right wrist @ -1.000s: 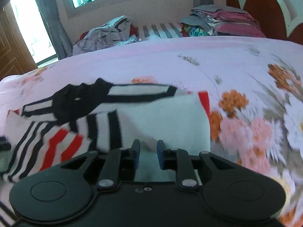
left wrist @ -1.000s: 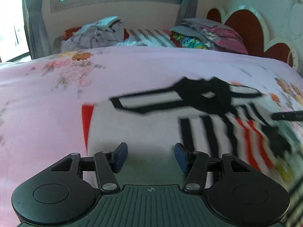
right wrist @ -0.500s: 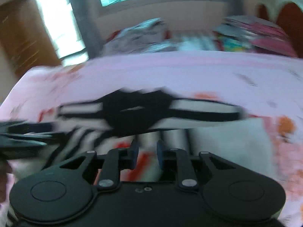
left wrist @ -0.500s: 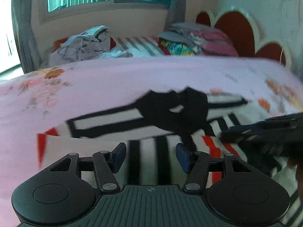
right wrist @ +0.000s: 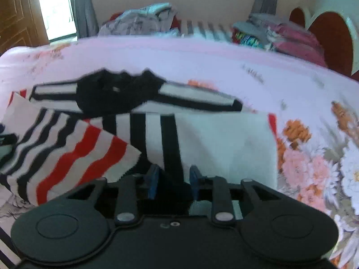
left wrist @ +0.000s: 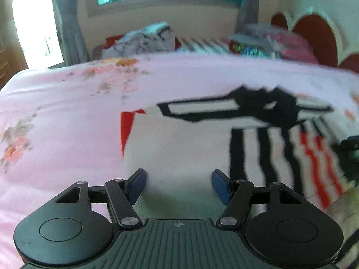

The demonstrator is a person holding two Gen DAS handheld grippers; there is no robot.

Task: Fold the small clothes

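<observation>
A small white garment [left wrist: 179, 143] with a black collar and black and red stripes lies spread on the pink floral bedsheet [left wrist: 67, 103]. My left gripper [left wrist: 178, 183] hovers over its plain white part, jaws opening and nothing pressed between the blue pads. In the right wrist view the garment [right wrist: 224, 139] has a red-and-black striped corner [right wrist: 85, 154] folded over at the left. My right gripper [right wrist: 174, 181] sits at the near hem with its jaws opening. A black stripe runs between the pads, which do not press on it. The dark shape at the left view's right edge is probably the right gripper [left wrist: 350, 144].
Along the bed's far side lie a crumpled grey clothes pile [left wrist: 145, 40] and a folded stack [right wrist: 280, 33] next to the red scalloped headboard [right wrist: 332, 33]. Curtains and a window are behind them. A wooden door [right wrist: 18, 15] is at the far left.
Both grippers' jaws have widened. The left gripper swung right over the stripes, then back over the white part. The right gripper shifted left, from the white part onto the black stripes.
</observation>
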